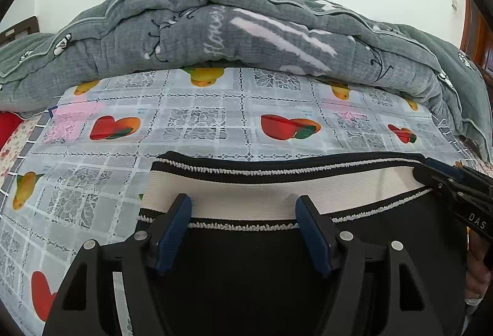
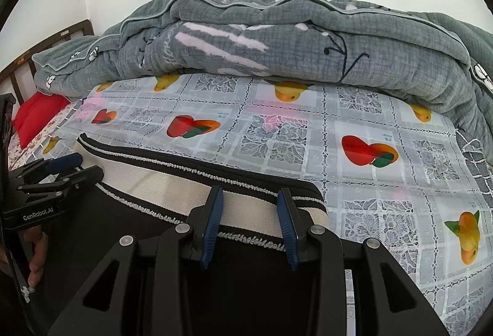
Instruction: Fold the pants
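- Black pants [image 1: 246, 274] lie flat on a bed, their cream waistband [image 1: 246, 194] with black-and-white trim stretching from 9 to 3 o'clock across the left wrist view.
- The left gripper [image 1: 243, 206] stands over the waistband with its blue-padded fingers [image 1: 172, 231] spread wide. Its tips rest at the band's lower edge, with cloth between them but no pinch visible.
- The right gripper [image 2: 249, 197] sits narrower at the waistband's right end, with its fingers [image 2: 212, 222] astride the cream strip. Whether they press the cloth cannot be told.
- In the left view, the right gripper enters at 3 o'clock, at the band's far corner.
- A fruit-printed plastic cover [image 2: 369, 182] spreads under the pants, toward 12 o'clock.
- A grey quilt [image 1: 231, 28] is heaped beyond it, at 12 o'clock.
- A red pillow [image 2: 37, 111] shows at 9 o'clock in the right view.
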Motion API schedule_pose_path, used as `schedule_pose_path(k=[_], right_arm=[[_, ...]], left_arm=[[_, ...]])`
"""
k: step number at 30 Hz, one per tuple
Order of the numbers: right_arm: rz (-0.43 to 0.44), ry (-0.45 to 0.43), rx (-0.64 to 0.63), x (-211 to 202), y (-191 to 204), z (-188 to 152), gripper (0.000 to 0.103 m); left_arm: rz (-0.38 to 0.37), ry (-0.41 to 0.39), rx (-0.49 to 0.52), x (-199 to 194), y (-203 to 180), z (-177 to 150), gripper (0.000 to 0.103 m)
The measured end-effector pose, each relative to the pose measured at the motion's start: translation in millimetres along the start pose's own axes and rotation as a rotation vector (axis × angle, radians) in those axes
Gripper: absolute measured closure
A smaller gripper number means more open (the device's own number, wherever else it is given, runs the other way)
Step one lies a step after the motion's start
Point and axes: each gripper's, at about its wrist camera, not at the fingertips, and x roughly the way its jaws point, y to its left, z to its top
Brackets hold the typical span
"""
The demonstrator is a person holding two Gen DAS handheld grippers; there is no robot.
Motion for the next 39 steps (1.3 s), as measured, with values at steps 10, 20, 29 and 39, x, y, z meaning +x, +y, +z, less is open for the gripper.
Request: schedule_pose_path(k=[10,20,29,39], right_arm=[[0.004,0.0,0.004,-0.1,-0.2,0.0,0.068],[0.006,0.0,0.006,-0.6,-0.9,0.0,0.067],[-0.035,0.009,-0.022,-3.9,4.6,1.5,0.063],[0.033,0.057,-0.02,-31.4,17.5,-3.0,0.061]], left_arm=[[-0.003,-0.003,0.001,-0.5,0.6,0.0,0.033],[-0.003,-0.004,0.002,-1.1,0.9,0.1,0.033],[-0.009,-0.033,-0.027,-8.4,3.2,-1.6,0.033],[0.016,0.059,0.207,-40.9,-45.3,-19.8,0.032]])
